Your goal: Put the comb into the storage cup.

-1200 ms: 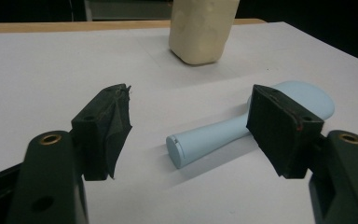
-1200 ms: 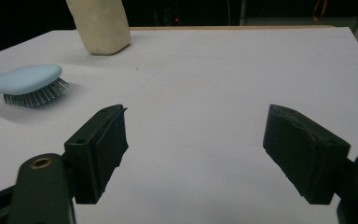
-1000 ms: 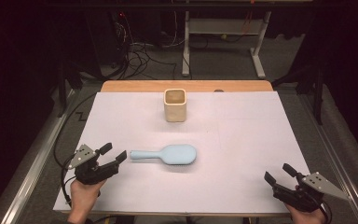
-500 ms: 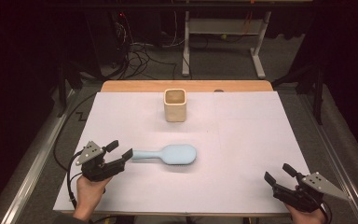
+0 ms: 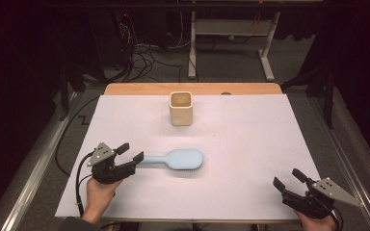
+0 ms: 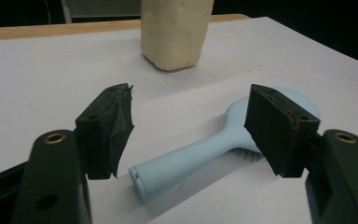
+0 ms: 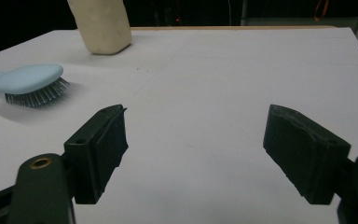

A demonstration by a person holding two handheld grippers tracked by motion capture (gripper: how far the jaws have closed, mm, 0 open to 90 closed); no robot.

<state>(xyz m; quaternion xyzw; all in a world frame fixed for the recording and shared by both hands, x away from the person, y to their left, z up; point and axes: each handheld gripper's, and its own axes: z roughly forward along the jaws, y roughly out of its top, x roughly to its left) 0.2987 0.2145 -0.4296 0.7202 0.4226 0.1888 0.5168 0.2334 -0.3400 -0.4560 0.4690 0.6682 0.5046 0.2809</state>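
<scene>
At the near right corner of the counter (image 5: 250, 144), the right tool (image 5: 290, 184) rests low over the white sheet, held in a hand (image 5: 318, 222) at the bottom edge of the high view. Its jaws stand wide apart with nothing between them; in the right gripper view there is bare white surface in the gap.

At the near left, the left tool (image 5: 131, 152) is held by the other hand (image 5: 98, 193), with its cable (image 5: 78, 185) looping down beside the wrist. Its jaws are also spread open and point toward the middle of the counter. In the left gripper view the end of a handle lies between the two jaw pads, low in the gap, and neither pad touches it.

That handle belongs to a pale blue hairbrush (image 5: 177, 159), which lies on the white sheet just past the left tool, bristles down, handle toward the left tool and oval head toward the centre. In the right gripper view the dark bristles show under the head.

Farther back, near the middle of the far edge, a cream square cup (image 5: 181, 109) stands upright, well apart from the hairbrush. Beyond it a strip of bare wood (image 5: 139, 89) edges the counter.
</scene>
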